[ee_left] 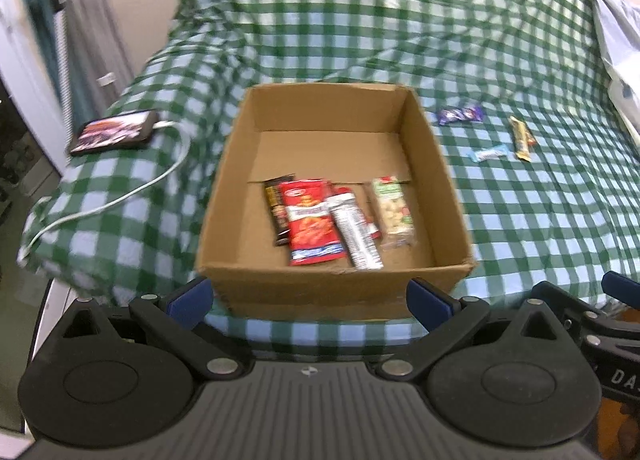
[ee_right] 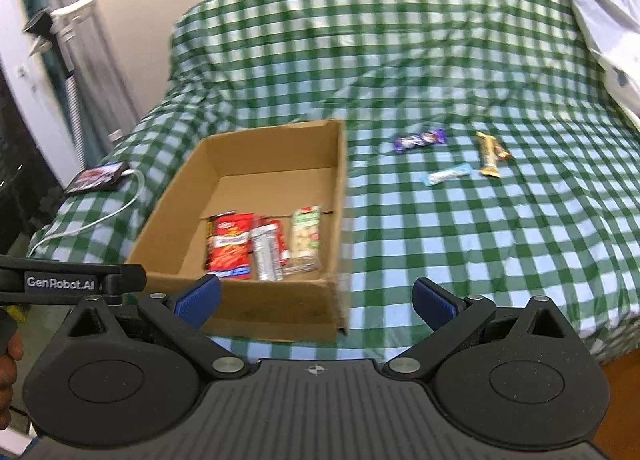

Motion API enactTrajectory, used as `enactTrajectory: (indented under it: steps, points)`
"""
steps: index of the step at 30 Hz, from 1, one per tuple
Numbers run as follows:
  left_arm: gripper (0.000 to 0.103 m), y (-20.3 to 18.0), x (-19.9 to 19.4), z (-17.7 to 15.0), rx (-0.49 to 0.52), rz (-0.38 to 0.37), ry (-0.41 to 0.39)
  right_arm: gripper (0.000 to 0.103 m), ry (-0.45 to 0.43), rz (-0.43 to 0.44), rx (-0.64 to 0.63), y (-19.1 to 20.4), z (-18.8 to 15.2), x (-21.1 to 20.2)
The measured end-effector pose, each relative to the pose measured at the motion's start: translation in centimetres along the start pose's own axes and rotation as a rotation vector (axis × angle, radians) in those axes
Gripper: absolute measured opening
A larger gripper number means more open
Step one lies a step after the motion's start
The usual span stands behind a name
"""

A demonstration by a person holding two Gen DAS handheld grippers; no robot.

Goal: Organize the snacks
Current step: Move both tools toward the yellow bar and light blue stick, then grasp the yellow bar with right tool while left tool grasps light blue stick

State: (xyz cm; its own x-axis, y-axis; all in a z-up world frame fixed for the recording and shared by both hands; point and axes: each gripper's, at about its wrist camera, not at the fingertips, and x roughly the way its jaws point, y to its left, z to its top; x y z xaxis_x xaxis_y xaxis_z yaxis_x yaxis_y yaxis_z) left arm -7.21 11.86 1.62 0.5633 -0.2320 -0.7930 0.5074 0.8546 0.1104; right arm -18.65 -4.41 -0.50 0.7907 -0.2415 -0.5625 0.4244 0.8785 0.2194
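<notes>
Three wrapped bars lie on the bed right of the cardboard box (ee_right: pixel 256 196): purple bar (ee_right: pixel 419 140), blue bar (ee_right: pixel 446 174), gold bar (ee_right: pixel 489 154) (long axis pointing away). The right gripper (ee_right: pixel 316 298), spread apart and empty, looks nearer; the left gripper (ee_left: pixel 310 298), equally apart, faces the box

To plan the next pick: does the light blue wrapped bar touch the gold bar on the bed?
Apart. The right wrist view shows checkered cloth between the light blue bar and the gold bar.
</notes>
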Motion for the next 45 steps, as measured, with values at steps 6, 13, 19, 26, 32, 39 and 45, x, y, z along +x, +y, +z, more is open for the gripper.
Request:
enactTrajectory:
  steps: [6, 13, 19, 26, 32, 39, 45]
  points:
    - [0.103, -4.9, 1.8, 3.6, 0.086, -0.069, 0.005, 0.101, 0.005, -0.078, 0.094, -4.7, 0.8, 1.1]
    - [0.103, -12.9, 6.0, 9.2, 0.212, -0.163, 0.041, 0.101, -0.006, -0.182, 0.182, -11.4, 2.5, 2.8]
    - [0.103, -21.4, 13.7, 13.9, 0.341, -0.180, 0.073, 0.101, -0.029, -0.270, 0.214, -17.9, 4.8, 6.3]
    - [0.103, -30.3, 27.2, 18.0, 0.490, -0.176, 0.115, 0.101, -0.058, -0.311, 0.220, -26.0, 8.3, 14.9]
    - [0.103, -33.7, 37.7, 19.6, 0.558, -0.167, 0.198, 0.101, 0.011, -0.327, 0.102, -30.5, 10.0, 25.9]
    - [0.103, -33.6, 42.2, 22.2, 0.498, -0.214, 0.210, 0.101, -0.002, -0.259, 0.104, -32.7, 12.5, 33.6]
    - [0.089, -31.7, 43.5, 23.7, 0.387, -0.253, 0.252, 0.083, -0.012, -0.243, 0.089, -33.0, 14.2, 37.5]
